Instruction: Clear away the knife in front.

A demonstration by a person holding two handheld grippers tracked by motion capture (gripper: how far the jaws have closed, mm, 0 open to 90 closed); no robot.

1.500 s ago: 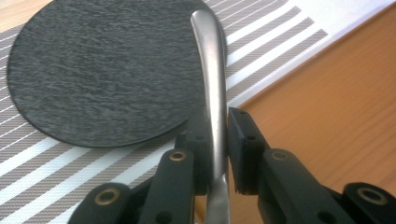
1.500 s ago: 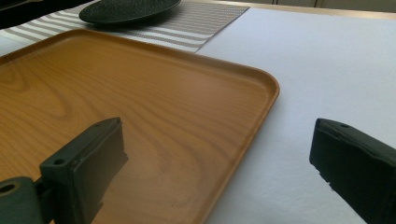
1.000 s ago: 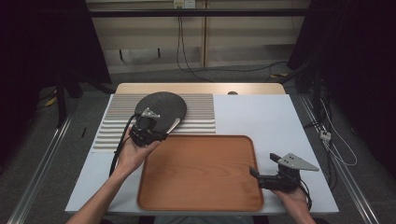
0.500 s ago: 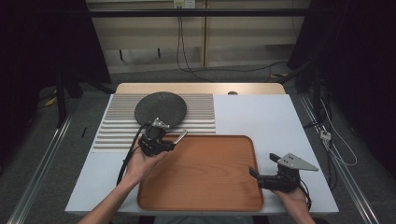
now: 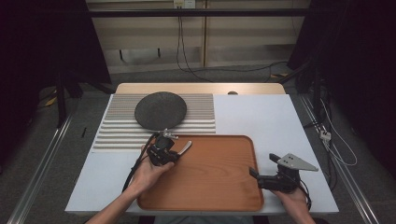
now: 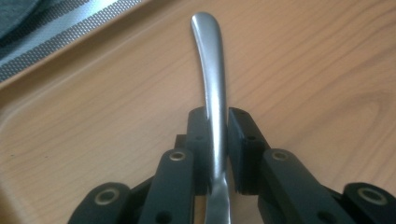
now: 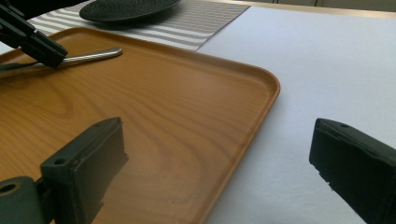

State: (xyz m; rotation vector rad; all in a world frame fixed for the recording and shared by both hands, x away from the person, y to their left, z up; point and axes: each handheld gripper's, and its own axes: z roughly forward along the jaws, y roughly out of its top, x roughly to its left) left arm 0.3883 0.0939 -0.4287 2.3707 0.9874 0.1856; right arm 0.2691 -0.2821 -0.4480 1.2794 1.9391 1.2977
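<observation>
A: What lies on the table, and how many of each thing?

B: One white table (image 5: 280, 121) carries one wooden tray (image 5: 215, 177), one striped grey placemat (image 5: 116, 128) and one dark round plate (image 5: 160, 110). The plate sits on the placemat, at the far left. The tray lies nearer the person, its far edge just beside the mat's near edge. There is one piece of metal cutlery (image 5: 186, 148), and two hand-held grippers.

A: Where is the cutlery?

B: It is clamped in the left gripper (image 5: 175, 152), over the tray's far left corner. In the left gripper view, the two black jaws pinch a smooth silver handle (image 6: 212, 93) between their pads, and the rounded end of the handle sticks out ahead of them above the wood. Which kind of utensil it is cannot be told, since the other end is hidden behind the jaws. In the right gripper view the handle (image 7: 88, 57) lies low and almost level over the tray (image 7: 187, 121); whether it touches the wood cannot be told.

A: And the other gripper?

B: The right gripper (image 5: 252, 172) is held at the tray's right edge, near the front corner. Its two jaws stand wide apart with nothing between them; in its own view one hangs over the tray, the other over the bare white table (image 7: 336, 65).

A: Are the two grippers close?

B: No, they are well apart, at opposite sides of the tray.
</observation>
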